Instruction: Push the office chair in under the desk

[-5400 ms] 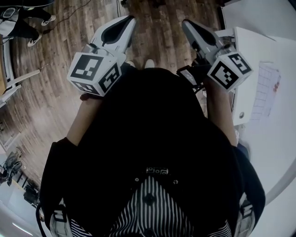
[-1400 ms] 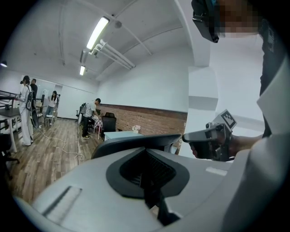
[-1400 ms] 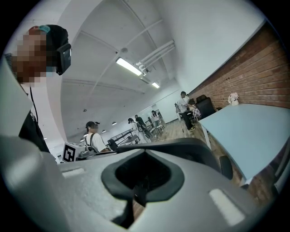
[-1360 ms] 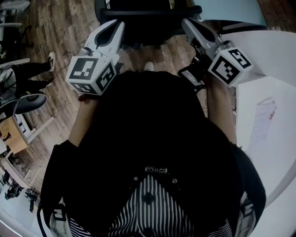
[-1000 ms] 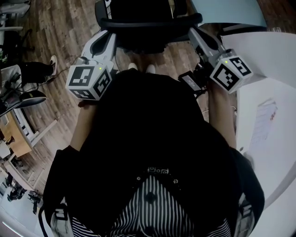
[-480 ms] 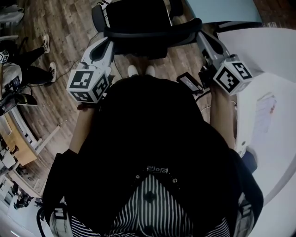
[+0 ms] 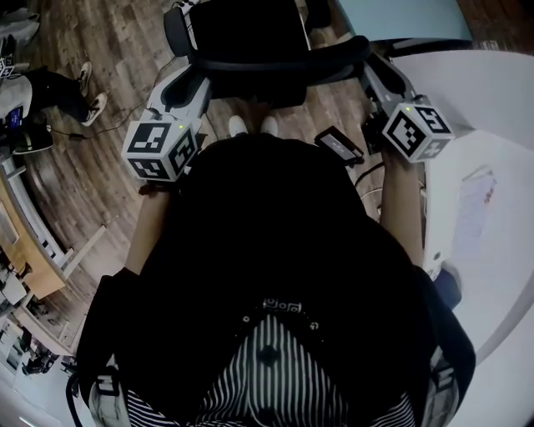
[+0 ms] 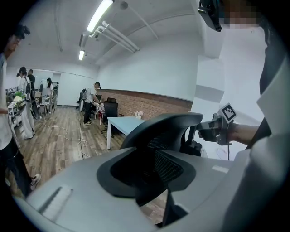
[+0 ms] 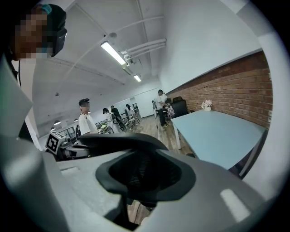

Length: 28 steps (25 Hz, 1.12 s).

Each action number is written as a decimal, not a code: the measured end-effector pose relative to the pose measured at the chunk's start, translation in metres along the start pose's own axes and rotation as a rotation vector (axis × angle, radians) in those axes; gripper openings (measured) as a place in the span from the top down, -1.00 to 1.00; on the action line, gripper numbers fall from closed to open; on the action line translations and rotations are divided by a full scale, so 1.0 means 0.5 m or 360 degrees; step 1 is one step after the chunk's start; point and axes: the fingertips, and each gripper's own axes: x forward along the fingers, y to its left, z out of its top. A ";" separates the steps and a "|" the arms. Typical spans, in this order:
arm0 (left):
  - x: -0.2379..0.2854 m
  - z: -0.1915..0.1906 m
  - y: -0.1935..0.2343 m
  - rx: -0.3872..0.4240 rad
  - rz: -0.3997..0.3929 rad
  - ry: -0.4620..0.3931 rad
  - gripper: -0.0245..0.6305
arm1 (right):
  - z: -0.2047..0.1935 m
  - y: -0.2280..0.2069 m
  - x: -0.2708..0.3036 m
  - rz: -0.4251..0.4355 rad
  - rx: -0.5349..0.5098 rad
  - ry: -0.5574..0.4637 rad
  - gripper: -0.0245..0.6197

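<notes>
A black office chair (image 7: 250, 37) stands right in front of me with its back toward me, its curved top rail (image 7: 279, 65) running left to right. My left gripper (image 7: 193, 77) is at the rail's left end and my right gripper (image 7: 373, 65) at its right end. Both jaws have just been opening and stand apart. In the left gripper view the rail (image 8: 167, 122) and its mesh sit just ahead of the gap, and likewise the rail (image 9: 122, 140) in the right gripper view. I see no pad pressing on the chair. The white desk (image 7: 492, 108) lies to the right.
A light blue table (image 7: 409, 17) stands beyond the chair. A sheet of paper (image 7: 471, 208) lies on the white desk. A black device (image 7: 338, 143) hangs by my right arm. A person's feet (image 7: 88, 108) and a wooden bench (image 7: 33, 250) are at the left on the wooden floor.
The chair has come further into view at the top. Both grippers have sunk and reached forward to the ends of its top rail, the right one shifting outward.
</notes>
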 end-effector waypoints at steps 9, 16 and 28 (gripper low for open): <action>0.005 0.001 0.012 -0.0011 0.0006 0.0000 0.19 | -0.014 -0.008 0.020 -0.0002 -0.0023 0.0051 0.25; 0.029 -0.016 0.006 0.0005 -0.0044 0.0057 -0.10 | -0.041 0.008 0.052 0.0051 -0.0161 0.0154 0.03; 0.086 -0.007 0.038 0.0062 0.0042 0.0084 -0.10 | -0.043 -0.030 0.088 -0.0068 -0.0308 0.0208 0.02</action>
